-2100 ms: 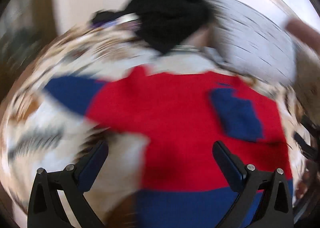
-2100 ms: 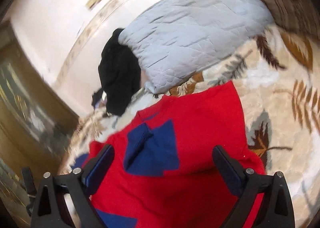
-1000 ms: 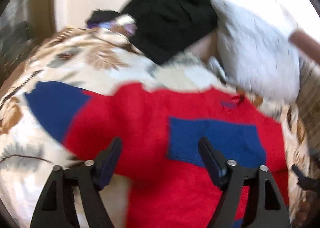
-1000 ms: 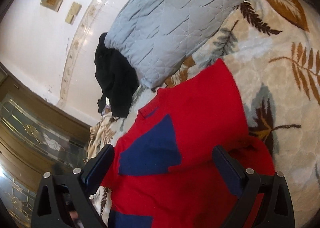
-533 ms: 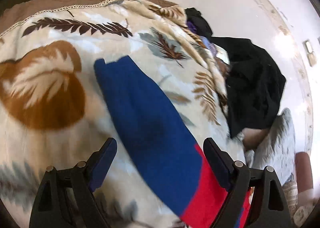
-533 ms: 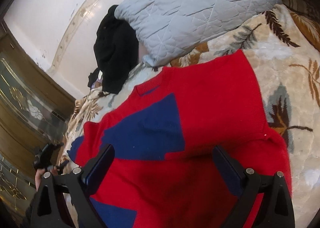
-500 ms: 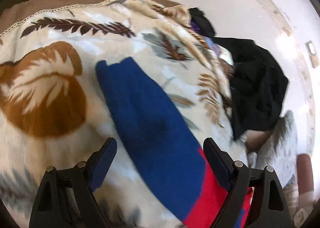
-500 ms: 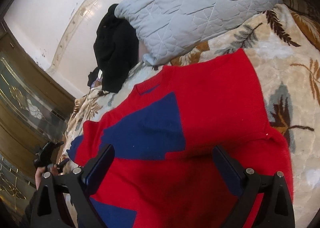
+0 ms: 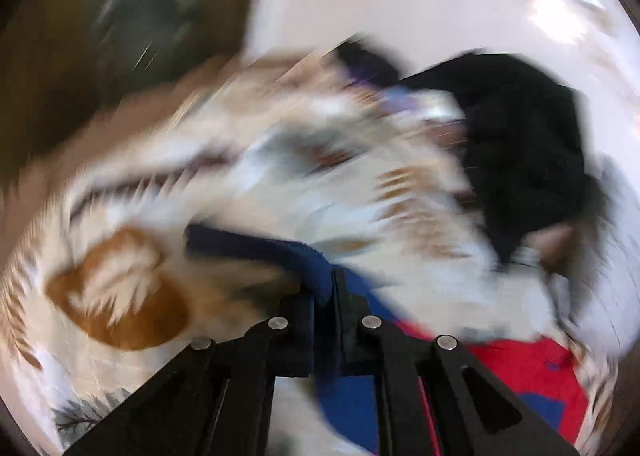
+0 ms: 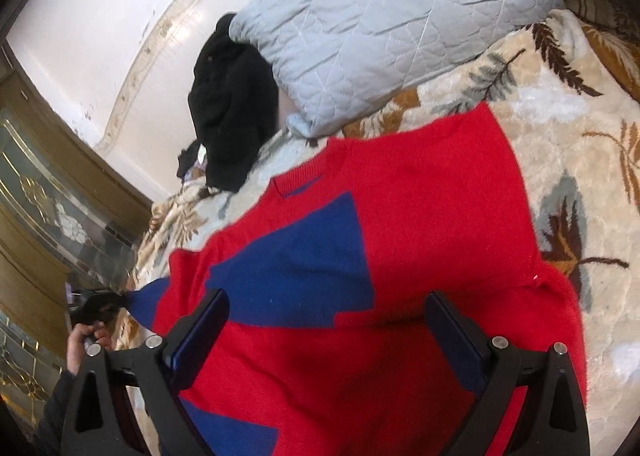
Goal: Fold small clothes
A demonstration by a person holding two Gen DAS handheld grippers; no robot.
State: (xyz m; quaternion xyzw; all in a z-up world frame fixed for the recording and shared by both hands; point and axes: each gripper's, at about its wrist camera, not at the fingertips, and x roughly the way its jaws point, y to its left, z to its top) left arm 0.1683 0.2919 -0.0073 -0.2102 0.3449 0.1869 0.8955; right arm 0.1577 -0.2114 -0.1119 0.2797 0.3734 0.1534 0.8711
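- Left wrist view: the red and blue sweater [image 9: 516, 372] lies on the leaf-patterned blanket [image 9: 132, 296] in the lower right of the frame, its blue sleeve [image 9: 256, 248] running up to the centre, where the left hand-held gripper [image 9: 326, 296] is clamped tight on it.
- The picture is heavily smeared (a fast swing, I judge), so the thin pinch of knit could slip out, or the pull could drag the sweater's body askew.
- A black garment [image 9: 524, 144] sits in the upper right; no writing can be read through the blur.
- Right wrist view: the sweater [image 10: 420, 256] fills the centre, spread flat on the bed's blanket [image 10: 580, 176], and the right hand-held gripper [image 10: 328, 332] hovers over it with jaws wide apart, holding nothing.
- With nothing pinning the body, the sleeve fold may land crooked or bunch up.
- The grey quilted pillow [image 10: 380, 16] lies at the top (no label or brand is legible anywhere).
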